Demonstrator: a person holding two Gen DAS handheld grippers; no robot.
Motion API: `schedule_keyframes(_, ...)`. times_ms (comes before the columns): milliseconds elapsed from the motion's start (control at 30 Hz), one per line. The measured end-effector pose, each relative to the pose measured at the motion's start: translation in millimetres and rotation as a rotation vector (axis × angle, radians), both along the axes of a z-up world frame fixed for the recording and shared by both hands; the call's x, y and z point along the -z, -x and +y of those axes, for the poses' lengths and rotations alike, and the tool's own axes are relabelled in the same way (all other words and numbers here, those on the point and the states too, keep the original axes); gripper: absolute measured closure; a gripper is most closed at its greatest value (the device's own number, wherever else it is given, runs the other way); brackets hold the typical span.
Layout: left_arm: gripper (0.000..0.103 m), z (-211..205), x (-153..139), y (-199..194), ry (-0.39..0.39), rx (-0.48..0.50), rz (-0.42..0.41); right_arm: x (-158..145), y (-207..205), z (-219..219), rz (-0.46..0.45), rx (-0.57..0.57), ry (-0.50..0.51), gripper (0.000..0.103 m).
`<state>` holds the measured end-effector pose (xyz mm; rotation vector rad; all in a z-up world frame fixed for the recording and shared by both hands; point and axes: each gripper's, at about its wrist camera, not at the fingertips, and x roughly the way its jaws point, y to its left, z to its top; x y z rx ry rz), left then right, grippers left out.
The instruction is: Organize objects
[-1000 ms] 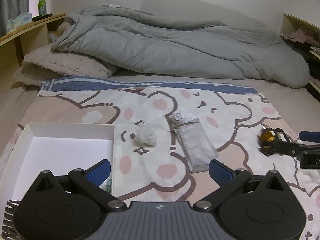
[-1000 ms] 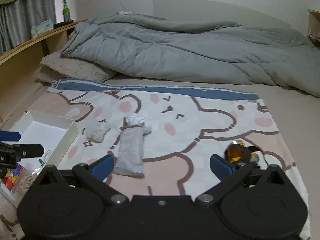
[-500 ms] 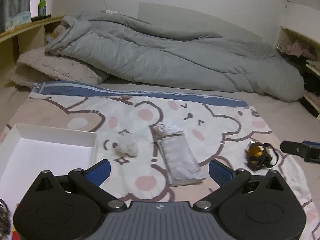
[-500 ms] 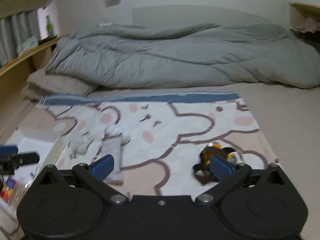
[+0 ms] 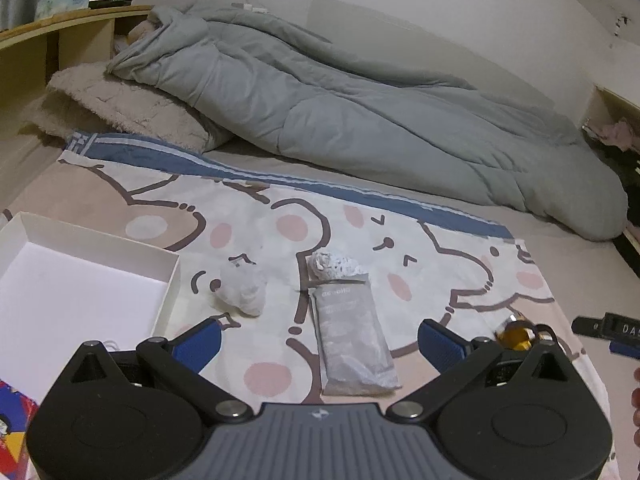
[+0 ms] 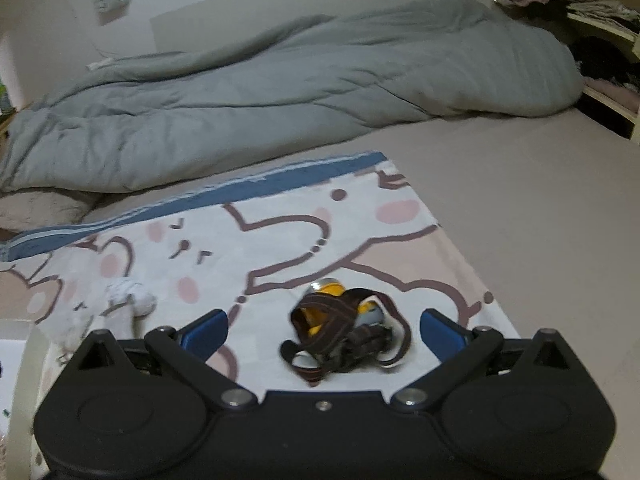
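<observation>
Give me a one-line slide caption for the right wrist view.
Open right gripper lined up on a strapped yellow headlamp lying on the bear-print sheet.

Dim, soft indoor light; right wrist view motion-blurred, fisheye edges curved and dark

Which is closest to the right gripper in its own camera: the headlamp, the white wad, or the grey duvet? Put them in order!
From the right gripper:
1. Headlamp: right between the open fingers, on the bear sheet.
2. White wad: farther out, to the left.
3. Grey duvet: far back, across the bed.
</observation>
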<state>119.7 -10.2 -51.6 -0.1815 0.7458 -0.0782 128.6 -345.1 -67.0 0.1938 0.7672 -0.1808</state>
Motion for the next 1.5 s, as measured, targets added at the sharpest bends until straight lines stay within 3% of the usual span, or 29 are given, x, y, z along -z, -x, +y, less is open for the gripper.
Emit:
schedule_keyframes(67,0.000,-3.4,3.0,-4.6,-0.017,0.004,0.003,6.3,-7.0,-5.0,0.023,0.015,-0.012,0.001)
schedule_keyframes(200,0.000,-10.3,10.7,-17.1,-0.034,0.013,0.028,20.9,-20.2,-16.5,0.059,0.080,-0.088,0.019)
schedule_keyframes(300,0.000,-12.3,18.1,-25.8,0.001,0.009,0.057,31.3,-28.5,-28.0,0.088,0.171,-0.184,0.034)
schedule_keyframes(467,0.002,-11.3,31.9,-38.1,0.076,0.007,0.096,46.2,-40.8,-34.3,0.123,0.188,-0.273,0.047)
schedule_keyframes(733,0.011,-17.2,57.2,-58.7,0.077,0.012,0.142,76.2,-49.8,-39.1,0.202,0.246,-0.337,0.056)
schedule_keyframes(900,0.011,-24.7,69.6,-65.4,0.058,0.031,0.160,81.0,-57.5,-33.8,0.196,0.293,-0.341,0.044)
schedule_keyframes(1033,0.011,-32.8,83.1,-70.0,0.022,0.042,0.189,93.6,-65.2,-30.8,0.243,0.327,-0.330,0.045)
schedule_keyframes(1133,0.011,-41.0,92.2,-70.7,0.005,0.061,0.210,98.9,-68.6,-24.6,0.266,0.285,-0.290,0.048)
schedule_keyframes(1233,0.010,-50.4,97.6,-70.1,0.001,0.074,0.214,96.9,-69.6,-19.2,0.274,0.227,-0.235,0.057)
schedule_keyframes(1367,0.007,-59.9,104.4,-71.4,0.013,0.059,0.233,94.9,-64.6,-24.7,0.277,0.174,-0.242,0.067)
schedule_keyframes(1467,0.007,-65.7,110.7,-73.2,0.000,0.045,0.242,91.1,-59.6,-27.6,0.275,0.122,-0.277,0.099)
schedule_keyframes(1500,0.007,-68.3,113.5,-74.7,-0.016,0.048,0.250,88.8,-56.9,-28.4,0.271,0.114,-0.278,0.101)
